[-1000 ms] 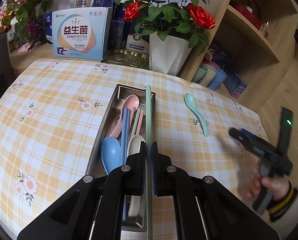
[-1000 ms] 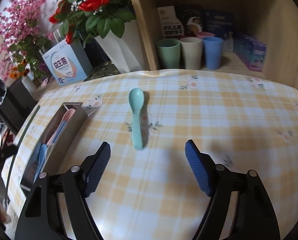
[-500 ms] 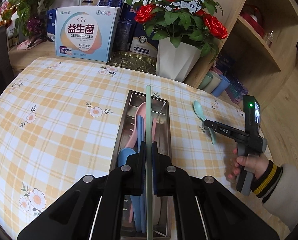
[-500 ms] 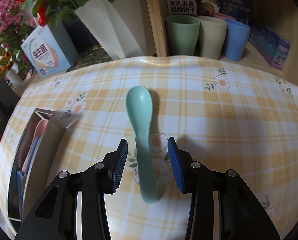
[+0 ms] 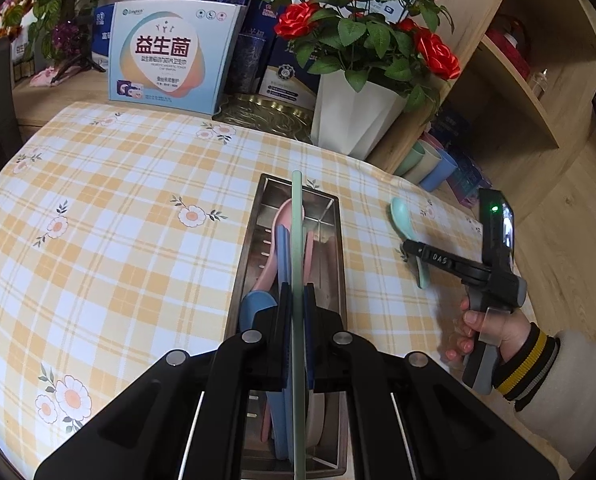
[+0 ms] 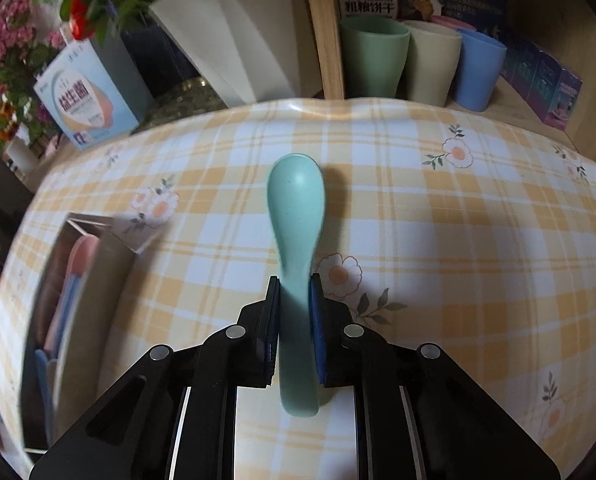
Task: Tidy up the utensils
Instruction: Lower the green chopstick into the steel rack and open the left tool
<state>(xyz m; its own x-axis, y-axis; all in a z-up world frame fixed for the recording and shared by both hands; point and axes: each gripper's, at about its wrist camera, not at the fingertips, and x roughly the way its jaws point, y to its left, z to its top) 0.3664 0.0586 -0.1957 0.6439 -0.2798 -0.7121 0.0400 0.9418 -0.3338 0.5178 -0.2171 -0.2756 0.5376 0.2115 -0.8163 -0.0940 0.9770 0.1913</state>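
Observation:
My left gripper [image 5: 296, 304] is shut on a long pale green chopstick [image 5: 296, 240] and holds it lengthwise over the steel utensil tray [image 5: 335, 248]. The tray holds a pink spoon [image 5: 284, 216], a blue spoon [image 5: 256, 306] and other utensils. My right gripper [image 6: 294, 292] is shut on the handle of a teal spoon [image 6: 296, 196] that lies on the checked tablecloth, right of the tray. The right gripper [image 5: 411, 250] and teal spoon [image 5: 401, 214] also show in the left wrist view. The tray [image 6: 78, 280] shows at the left of the right wrist view.
A white vase of red roses [image 5: 353, 116] and a light blue box [image 5: 166, 60] stand behind the table. A wooden shelf [image 6: 429, 60] at the back right holds green, beige and blue cups. The yellow checked tablecloth [image 5: 110, 220] covers the table.
My right gripper moved forward over the teal spoon and closed on its handle. My left gripper shifted the chopstick to sit over the tray.

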